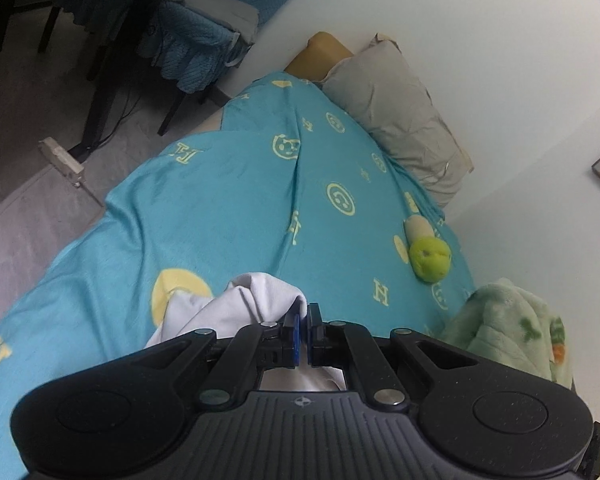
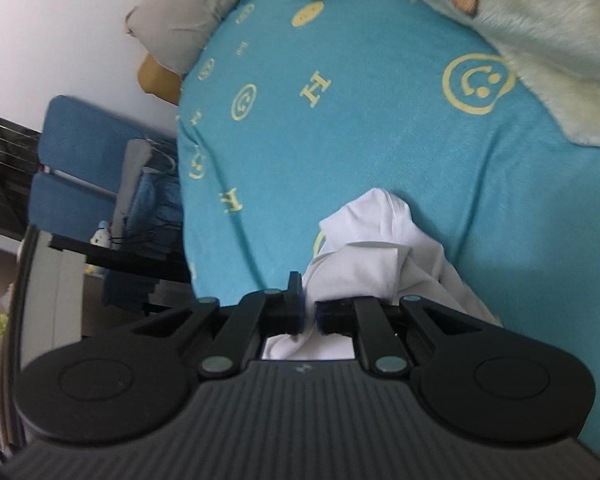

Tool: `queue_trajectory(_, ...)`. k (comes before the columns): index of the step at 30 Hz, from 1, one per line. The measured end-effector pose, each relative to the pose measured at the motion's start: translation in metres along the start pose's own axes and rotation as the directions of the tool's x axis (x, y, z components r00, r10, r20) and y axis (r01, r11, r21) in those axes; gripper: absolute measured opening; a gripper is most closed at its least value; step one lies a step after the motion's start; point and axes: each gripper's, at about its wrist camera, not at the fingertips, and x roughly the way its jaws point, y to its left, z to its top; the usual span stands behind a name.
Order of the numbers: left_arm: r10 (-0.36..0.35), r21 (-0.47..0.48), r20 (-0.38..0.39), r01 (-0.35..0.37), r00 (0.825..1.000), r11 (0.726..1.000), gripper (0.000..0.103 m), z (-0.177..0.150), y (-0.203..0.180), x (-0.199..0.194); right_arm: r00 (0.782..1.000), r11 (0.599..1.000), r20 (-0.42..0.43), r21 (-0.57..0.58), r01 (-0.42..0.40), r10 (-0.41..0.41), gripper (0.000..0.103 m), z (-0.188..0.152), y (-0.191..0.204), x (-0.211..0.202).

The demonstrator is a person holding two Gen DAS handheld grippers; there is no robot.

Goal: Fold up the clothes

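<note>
**White garment pinched by both grippers over the blue bed**

The white garment (image 1: 256, 304) sits bunched and creased at the near edge of the bed, close in front of both cameras, its folds rising into a loose crumpled peak. In the right wrist view the same white garment (image 2: 376, 252) spreads to the right and trails down under the tool.

The left gripper (image 1: 303, 330) has its jaws drawn almost together, with a fold of the white cloth pinched between the blue pads. The right gripper (image 2: 309, 316) is likewise nearly closed, clamping a strip of the fabric that runs down through the narrow gap.

Beneath lies a turquoise bedsheet (image 1: 228, 200) printed with yellow smiley faces and letters. Farther off on the right rests a green plush toy (image 1: 430, 254), and a pale green fleece blanket (image 1: 508, 324) lies near right. A grey pillow (image 1: 400, 112) lies at the far end against the white wall (image 1: 500, 40).
</note>
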Motion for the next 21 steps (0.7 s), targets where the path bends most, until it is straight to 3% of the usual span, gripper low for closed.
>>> queue_trajectory(4,0.003,-0.005,-0.003,-0.003,1.000,1.000,0.003,0.006,0.019,0.029,0.999,0.999,-0.030,-0.033,-0.018,0.017,0.010,0.009,0.000,0.022)
queue_trajectory(10,0.025,0.106,0.013,-0.027,1.000,0.994,0.004,0.008,0.019,0.055,0.999,0.997,-0.041,-0.070,-0.009,0.006,0.010,0.013,-0.008,0.050)
queue_trajectory(17,0.043,0.172,0.016,-0.045,0.999,0.984,0.009,0.002,0.017,0.058,0.999,0.997,-0.034,-0.069,-0.026,0.024,0.014,0.011,-0.012,0.045)
queue_trajectory(18,0.049,0.192,0.024,-0.053,0.998,0.980,0.013,0.001,0.014,0.055,0.999,0.997,-0.034,-0.071,-0.038,0.036,0.023,0.011,-0.012,0.042)
queue_trajectory(19,0.057,0.217,0.037,-0.064,0.998,0.974,0.030,0.000,0.010,0.051,0.998,0.996,-0.034,-0.067,-0.063,0.061,0.034,0.010,-0.011,0.039)
queue_trajectory(20,0.066,0.246,0.056,-0.078,0.996,0.966,0.051,-0.001,0.006,0.046,0.995,0.994,-0.032,-0.056,-0.098,0.097,0.070,0.009,-0.011,0.035)
queue_trajectory(21,0.073,0.273,0.075,-0.091,0.995,0.958,0.060,-0.003,0.002,0.042,0.992,0.990,-0.019,-0.061,-0.129,0.128,0.095,0.008,-0.008,0.029)
